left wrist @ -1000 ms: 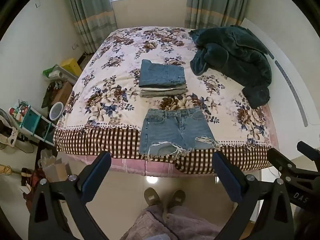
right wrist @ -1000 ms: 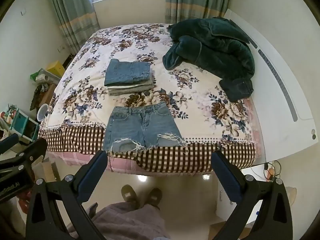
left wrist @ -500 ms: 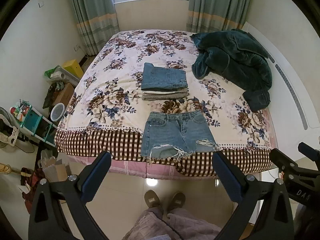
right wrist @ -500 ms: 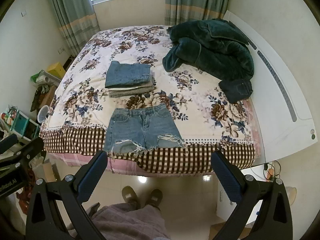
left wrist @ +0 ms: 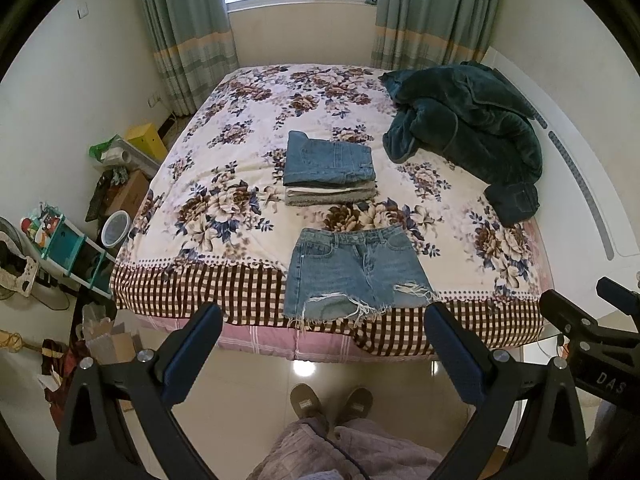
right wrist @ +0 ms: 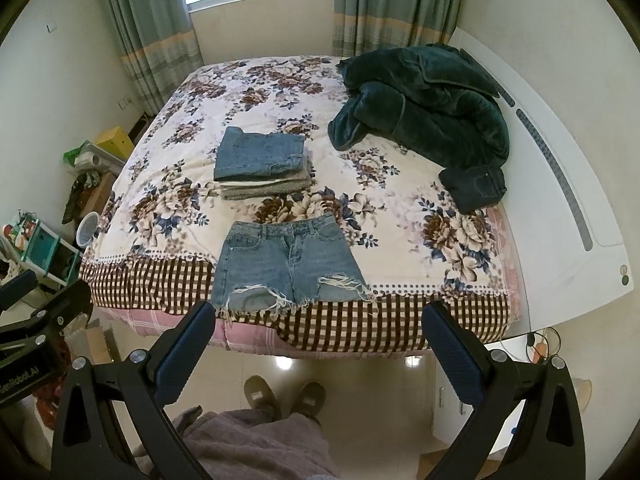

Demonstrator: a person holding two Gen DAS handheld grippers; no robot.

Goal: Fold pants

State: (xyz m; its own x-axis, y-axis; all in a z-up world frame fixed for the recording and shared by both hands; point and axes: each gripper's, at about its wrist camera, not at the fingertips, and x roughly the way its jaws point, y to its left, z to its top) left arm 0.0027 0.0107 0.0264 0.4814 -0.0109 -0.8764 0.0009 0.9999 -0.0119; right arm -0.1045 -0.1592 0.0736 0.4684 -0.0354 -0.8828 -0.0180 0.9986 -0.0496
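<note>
A pair of light blue denim shorts (left wrist: 352,270) with frayed hems lies flat at the near edge of the bed, waistband away from me; it also shows in the right wrist view (right wrist: 286,264). Behind it sits a stack of folded clothes (left wrist: 330,170) with folded jeans on top, also in the right wrist view (right wrist: 264,164). My left gripper (left wrist: 324,350) is open and empty, held back from the bed above the floor. My right gripper (right wrist: 318,346) is open and empty too, at the same distance.
A dark green fleece robe (left wrist: 464,120) and folded dark jeans (left wrist: 514,200) lie at the bed's right. The floral bedspread (left wrist: 224,200) covers the bed. Shelves and boxes (left wrist: 64,240) stand on the left. My slippered feet (left wrist: 332,400) stand on the tiled floor.
Both grippers have tilted up or drawn back slightly, so the bed and shorts sit a little lower in view. Nothing on the bed has moved.
</note>
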